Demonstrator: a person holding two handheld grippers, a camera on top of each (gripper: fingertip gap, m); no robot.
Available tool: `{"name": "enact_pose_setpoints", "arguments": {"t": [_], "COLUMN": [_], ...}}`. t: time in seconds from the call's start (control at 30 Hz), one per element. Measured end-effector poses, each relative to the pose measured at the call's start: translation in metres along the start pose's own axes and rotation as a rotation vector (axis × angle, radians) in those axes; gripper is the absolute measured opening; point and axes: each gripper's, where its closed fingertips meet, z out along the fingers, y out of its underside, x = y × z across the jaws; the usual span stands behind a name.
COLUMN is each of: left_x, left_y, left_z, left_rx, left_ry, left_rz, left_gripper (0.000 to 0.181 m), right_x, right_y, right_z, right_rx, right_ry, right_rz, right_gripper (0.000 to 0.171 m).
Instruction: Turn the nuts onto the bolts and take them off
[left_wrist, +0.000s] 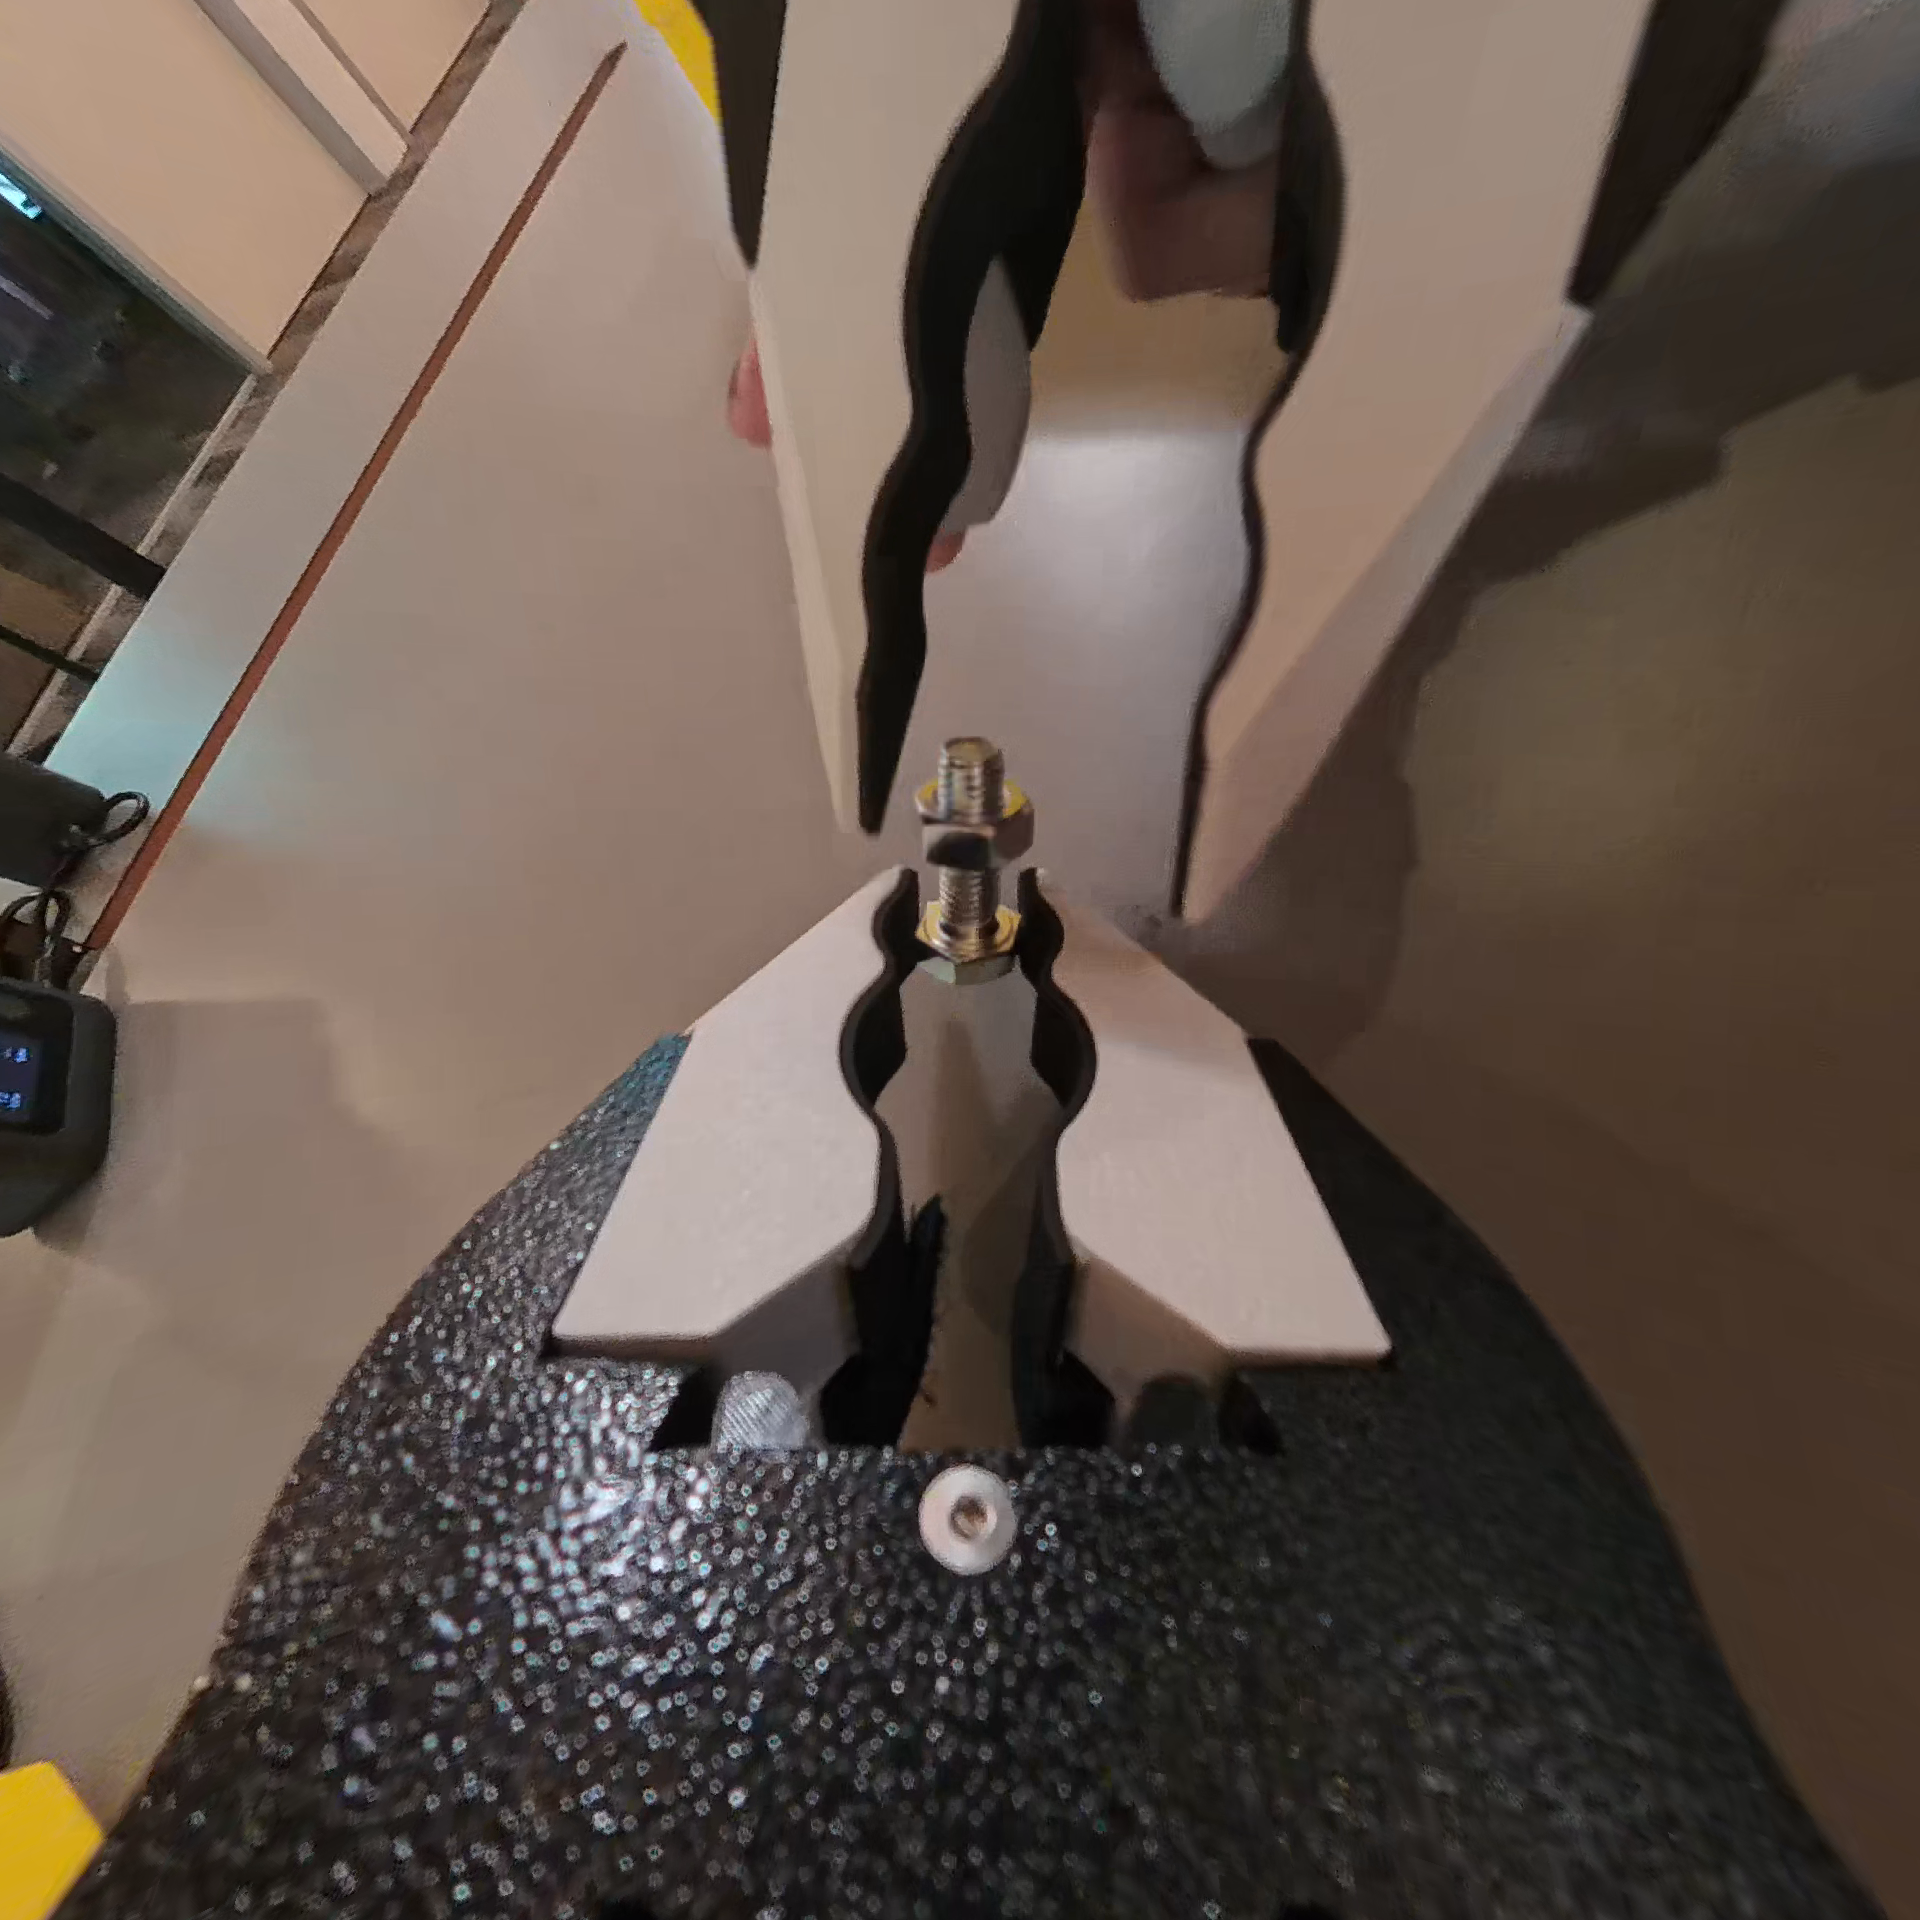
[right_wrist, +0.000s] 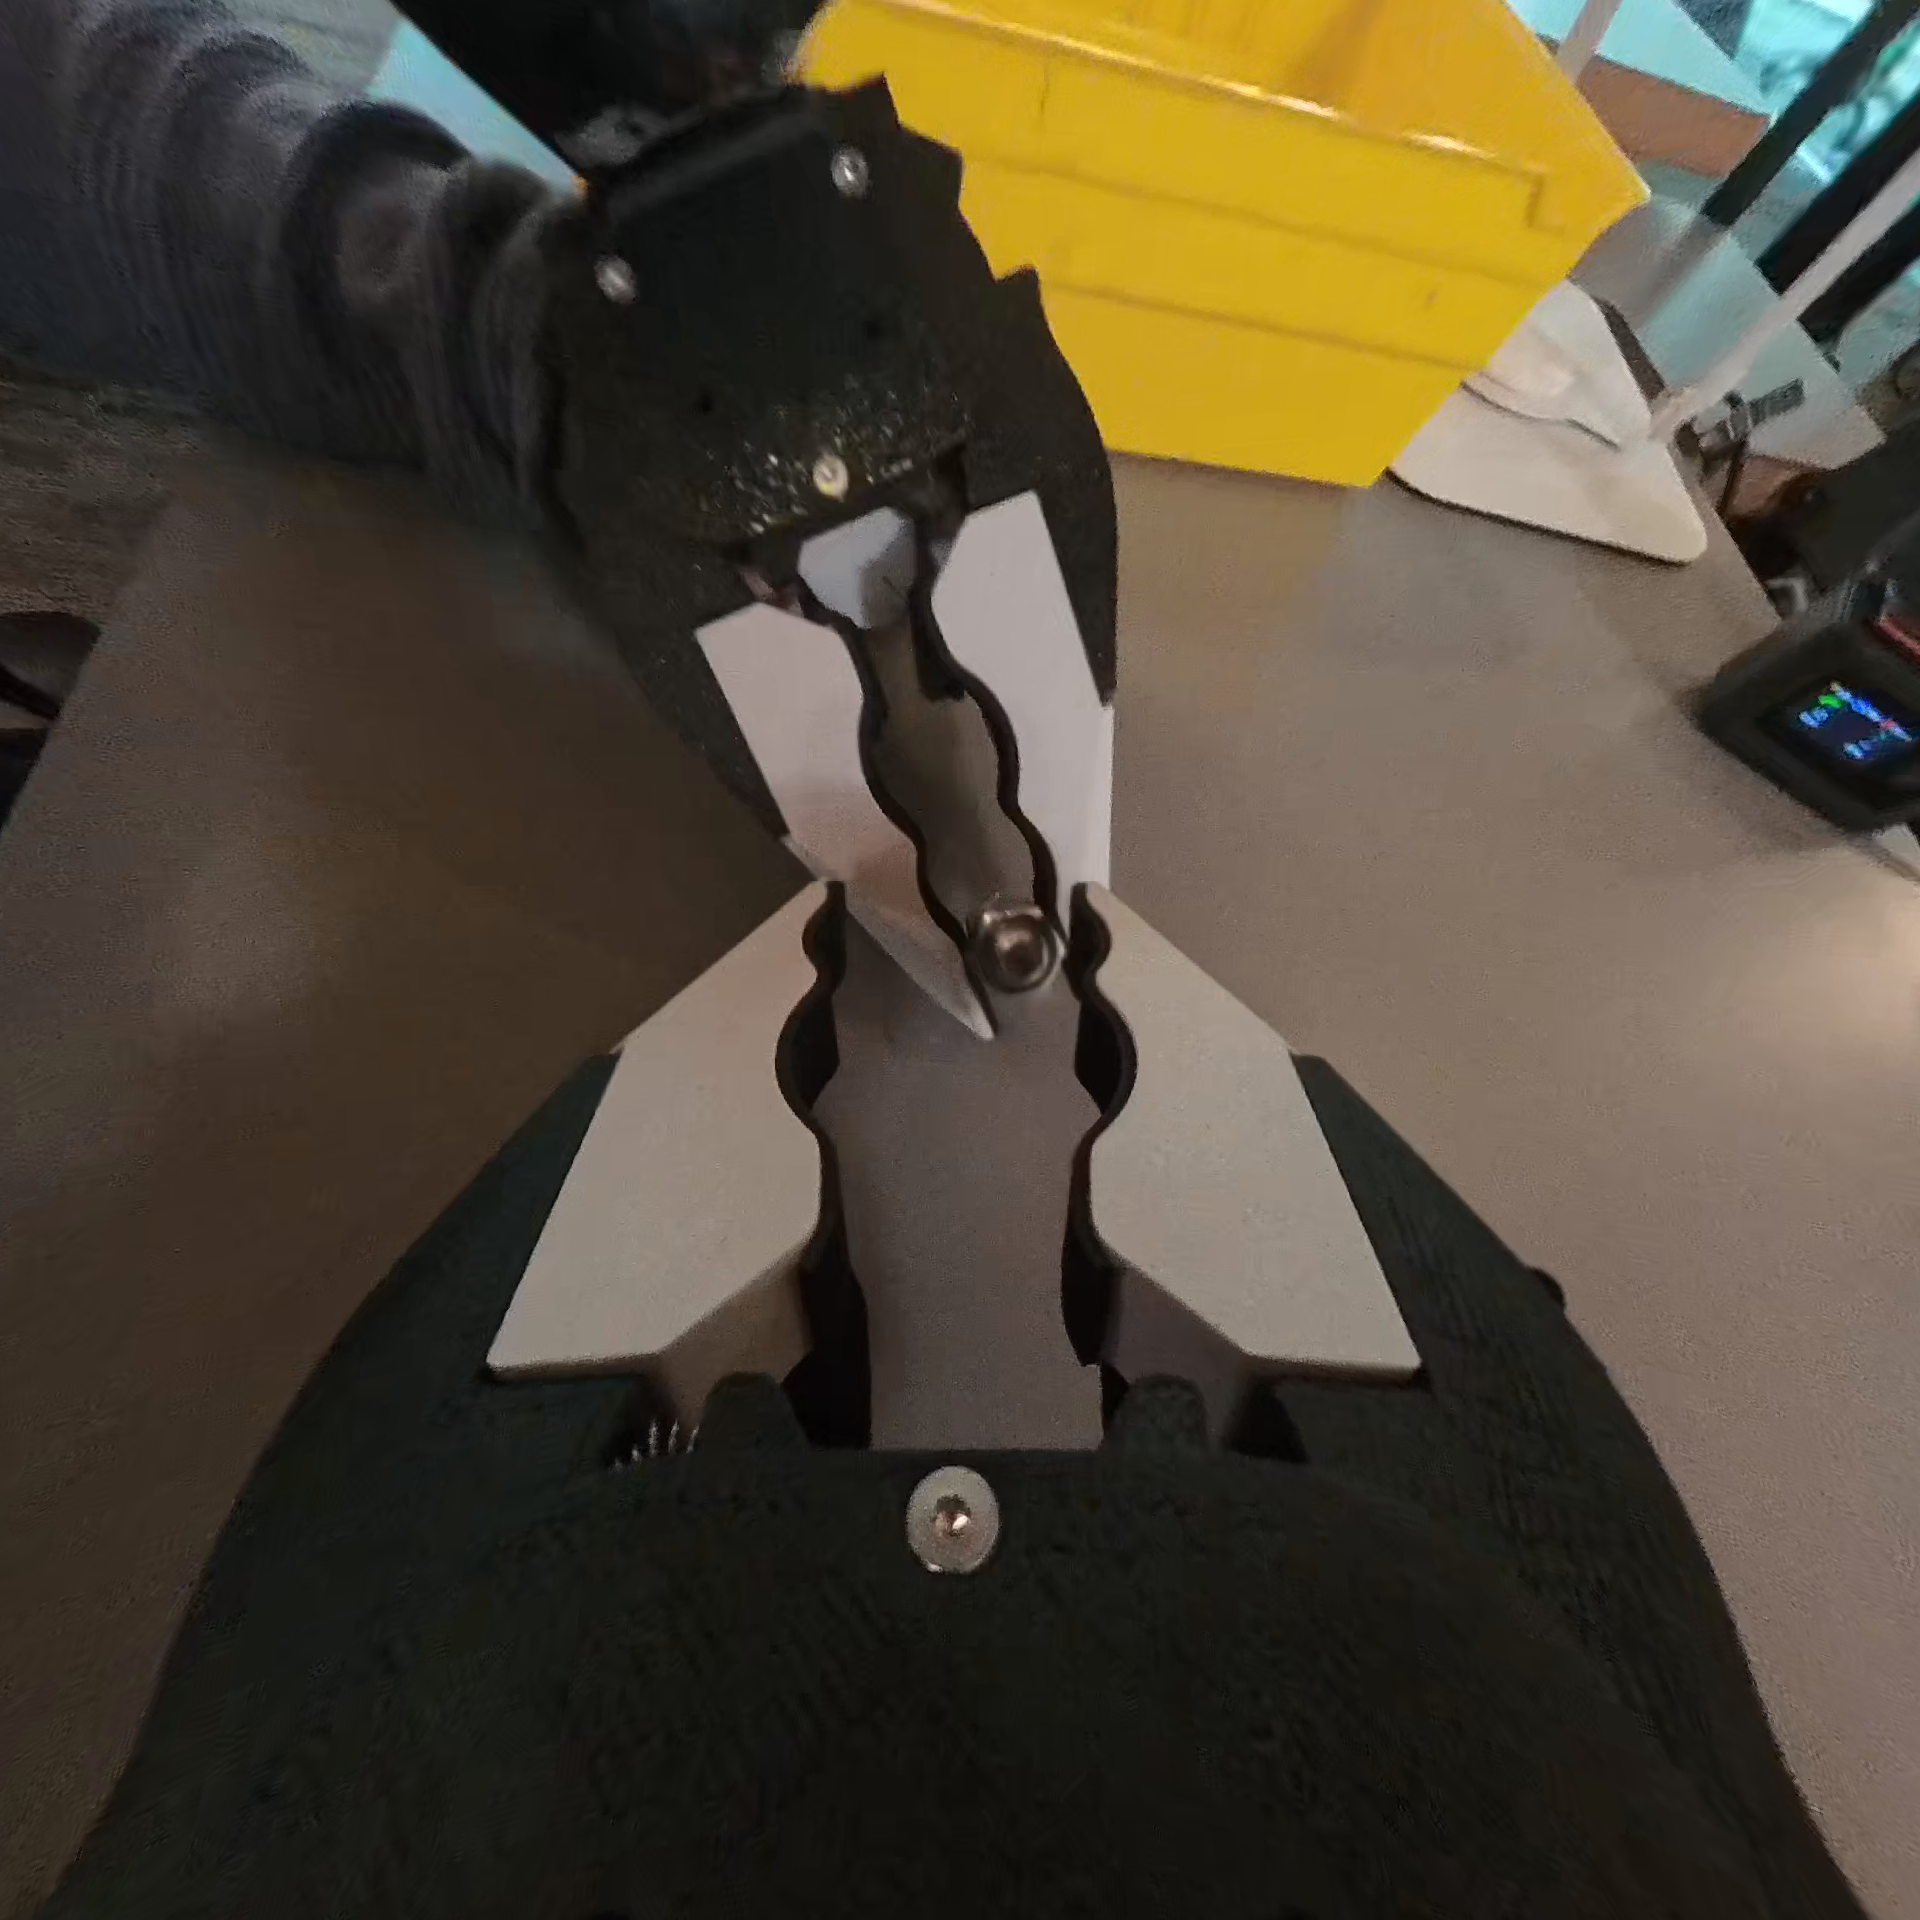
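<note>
My left gripper (left_wrist: 961, 894) is shut on the hex head end of a steel bolt (left_wrist: 968, 883) and holds it upright above the table. A steel nut (left_wrist: 974, 818) sits on the thread near the bolt's free end. My right gripper (left_wrist: 1023, 862) comes in from the far side, open, with one fingertip on each side of the nut and not touching it. In the right wrist view the right gripper (right_wrist: 956, 894) is open. The bolt (right_wrist: 1013, 943) shows end-on between its tips, closer to the right one, held by the left gripper (right_wrist: 1023, 951).
A yellow bin (right_wrist: 1247, 260) stands at the back of the grey table (right_wrist: 1455, 987). A small black device with a lit screen (right_wrist: 1839, 738) sits at the right edge, also in the left wrist view (left_wrist: 42, 1091). A white stand base (right_wrist: 1558, 478) lies beside the bin. My hands' fingertips stand some 4 cm from each other. My left gripper's tips are some 35 cm from the white stand base (right_wrist: 1558, 478).
</note>
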Motion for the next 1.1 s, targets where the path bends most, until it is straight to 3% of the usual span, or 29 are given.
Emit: {"name": "enact_pose_setpoints", "arguments": {"t": [0.17, 0.3, 0.5, 0.63, 0.7, 0.87, 1.1], "left_x": [0.001, 0.002, 0.002, 0.003, 0.003, 0.003, 0.005], "left_y": [0.0, 0.0, 0.0, -0.001, -0.001, -0.001, -0.002], "left_z": [0.0, 0.0, 0.0, 0.001, 0.001, 0.001, 0.001], "left_rx": [-0.006, -0.003, -0.005, -0.003, 0.003, -0.003, 0.0], "left_ry": [0.008, 0.008, 0.009, 0.015, 0.019, 0.018, 0.022], "left_rz": [0.012, 0.025, 0.028, 0.023, 0.012, 0.015, 0.018], "left_gripper": [0.018, 0.017, 0.018, 0.017, 0.017, 0.018, 0.017], "right_x": [0.0, -0.014, 0.0, -0.021, -0.017, 0.001, -0.012], "right_y": [0.019, -0.01, 0.022, -0.013, -0.013, 0.023, -0.011], "right_z": [-0.005, 0.004, -0.008, 0.004, 0.004, -0.012, -0.001], "right_rx": [-0.067, 0.046, -0.105, 0.041, 0.015, -0.123, -0.001], "right_ry": [-0.048, -0.033, -0.024, -0.05, -0.005, -0.01, 0.016], "right_rz": [0.096, -0.092, 0.04, -0.135, -0.179, 0.017, -0.164], "right_gripper": [0.034, 0.041, 0.033, 0.044, 0.044, 0.033, 0.04]}}
